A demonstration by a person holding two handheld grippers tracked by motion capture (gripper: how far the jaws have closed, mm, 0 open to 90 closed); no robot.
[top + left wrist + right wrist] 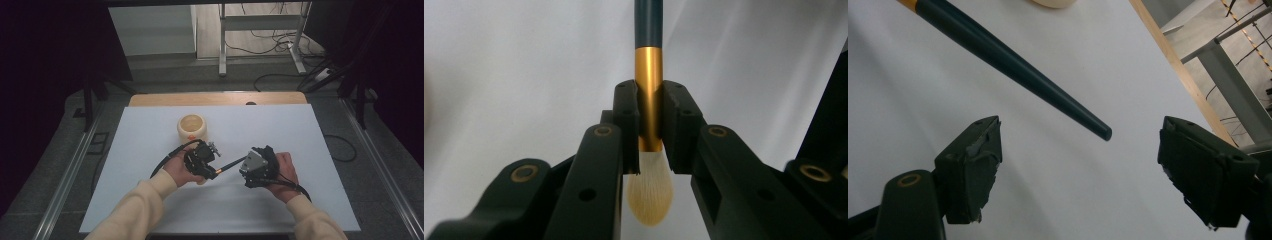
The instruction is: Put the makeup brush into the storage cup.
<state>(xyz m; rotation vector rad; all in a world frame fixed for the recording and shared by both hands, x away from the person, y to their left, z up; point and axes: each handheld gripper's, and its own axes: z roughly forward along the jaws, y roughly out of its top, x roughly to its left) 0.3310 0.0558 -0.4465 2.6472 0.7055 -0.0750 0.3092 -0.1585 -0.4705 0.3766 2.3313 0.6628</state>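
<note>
White sheeting covers the bench, with a strip of bare wood showing along its far edge. Beyond that edge lies grey flooring, a metal frame leg and loose cables; dark curtains close in both sides.

A cream pot stands on the sheeting and serves as the landmark. The left gripper is just on the person's side of the pot. Its jaws are clamped on the gold collar of a brush, with the pale bristle tuft hanging below the pads and the dark handle running away from them. In the high view the brush lies roughly level, lifted off the sheeting, handle pointing right and away from the pot.

The right gripper is further right of the pot than the left one, jaws wide with nothing between them. The tapered handle tip sits just ahead of the gap, not yet inside it.

Judgement: the step in hand appears to be a handover of the brush. To do it well, the right gripper should advance along the line of the handle until the pads straddle a thicker section, not the thin tip, then close squarely. The left grip should release only once that hold is firm; the tapered handle could slip.
</note>
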